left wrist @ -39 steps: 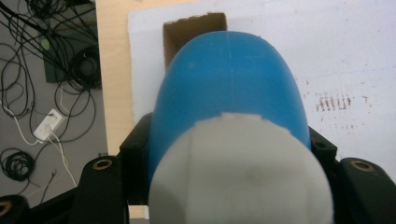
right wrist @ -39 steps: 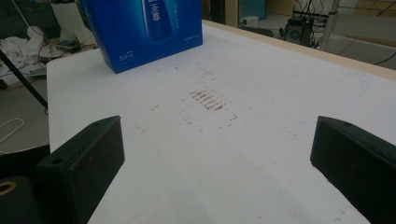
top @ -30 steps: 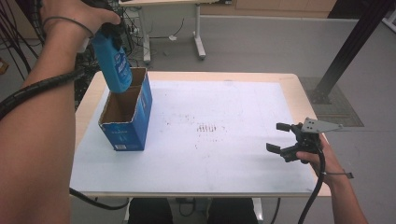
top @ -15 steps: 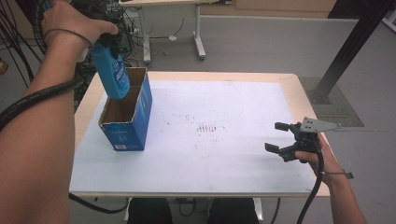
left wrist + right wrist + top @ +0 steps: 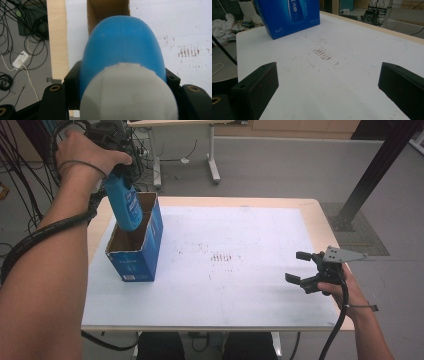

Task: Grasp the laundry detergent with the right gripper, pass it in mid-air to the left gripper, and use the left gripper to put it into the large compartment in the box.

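Note:
A blue bottle (image 5: 125,205) with a white cap (image 5: 128,92) hangs bottom-down, its lower end inside the open top of a blue cardboard box (image 5: 137,252) at the table's left. My left gripper (image 5: 117,170) is shut on the bottle's upper part, with a hand wrapped over it. In the left gripper view the black jaws clamp both sides of the bottle (image 5: 122,47) above the box's brown inside (image 5: 107,10). My right gripper (image 5: 300,267) rests open near the table's right front edge, nothing between its jaws. The right gripper view faces the box (image 5: 289,15) across the table.
A white sheet (image 5: 240,245) covers the wooden table and carries faint reddish marks (image 5: 222,257) in its middle. Cables and a table frame (image 5: 212,165) lie on the floor beyond the far edge. A dark post (image 5: 370,175) stands at the right.
My left hand has come down, and the bottle sits lower, deeper into the box's opening. The right gripper has stayed where it was.

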{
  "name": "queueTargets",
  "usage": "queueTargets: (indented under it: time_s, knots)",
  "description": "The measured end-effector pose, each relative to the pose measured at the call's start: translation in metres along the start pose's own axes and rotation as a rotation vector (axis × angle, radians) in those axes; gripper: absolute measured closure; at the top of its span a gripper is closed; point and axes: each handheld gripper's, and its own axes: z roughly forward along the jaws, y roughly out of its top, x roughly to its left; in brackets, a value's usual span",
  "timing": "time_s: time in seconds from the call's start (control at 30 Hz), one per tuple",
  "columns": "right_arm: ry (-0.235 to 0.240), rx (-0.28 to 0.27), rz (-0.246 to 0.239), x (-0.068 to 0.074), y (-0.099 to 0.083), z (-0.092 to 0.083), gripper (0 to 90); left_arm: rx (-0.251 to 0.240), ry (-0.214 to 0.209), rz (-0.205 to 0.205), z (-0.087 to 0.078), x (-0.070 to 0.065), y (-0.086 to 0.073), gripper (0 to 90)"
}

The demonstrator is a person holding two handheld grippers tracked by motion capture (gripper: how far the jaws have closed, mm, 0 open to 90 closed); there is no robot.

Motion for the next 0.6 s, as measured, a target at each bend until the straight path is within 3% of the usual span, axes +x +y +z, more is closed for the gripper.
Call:
queueTargets:
  time_s: [0.6]
  knots:
    - [-0.003,-0.002,0.007,0.000,-0.002,-0.001,2.8,0.026,0.007,0.007,0.027,-0.002,0.000,38.1]
